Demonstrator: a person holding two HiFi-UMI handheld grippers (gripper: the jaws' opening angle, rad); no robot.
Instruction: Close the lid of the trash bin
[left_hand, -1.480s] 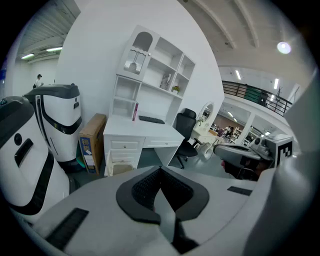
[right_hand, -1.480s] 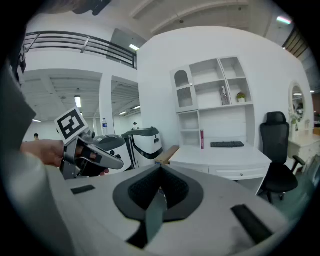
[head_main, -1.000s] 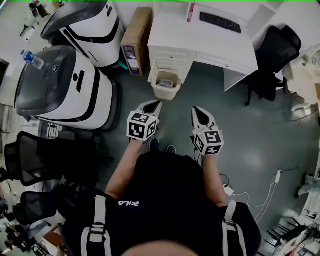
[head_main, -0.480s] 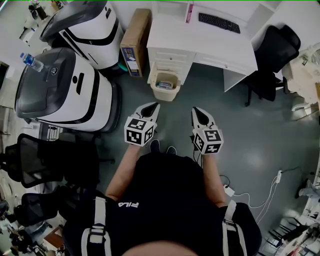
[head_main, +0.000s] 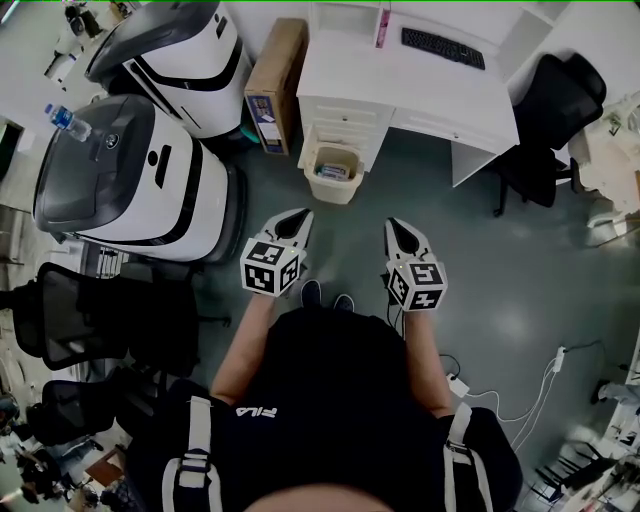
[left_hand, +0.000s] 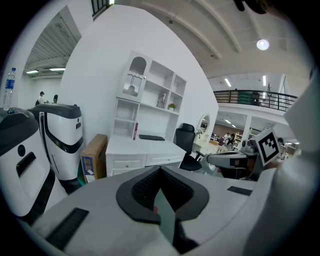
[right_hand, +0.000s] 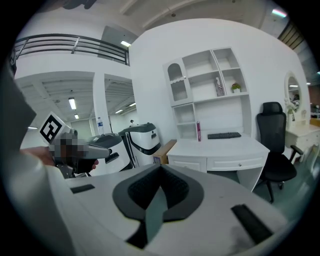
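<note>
Both grippers are held side by side in front of the person, above the floor (head_main: 500, 260), and point toward the desk (head_main: 400, 85).

1. Left gripper (head_main: 300, 216): the tongs are pressed together, tip against tip, with nothing between them. The left gripper view (left_hand: 160, 169) confirms this.
2. Right gripper (head_main: 395, 226): the tongs are likewise pressed together and hold nothing, as the right gripper view (right_hand: 161, 166) shows.
3. Bin (head_main: 334, 172): beige, standing on the floor against the desk's drawer front, ahead of both grippers and apart from them. Its mouth is uncovered and contents show inside. Neither gripper touches it.

A keyboard (head_main: 443, 47) lies on the desk. A box (head_main: 275, 70) stands just left of the desk, and a black chair (head_main: 555, 110) stands at its right. A white machine (head_main: 130, 180) stands at the left.
</note>
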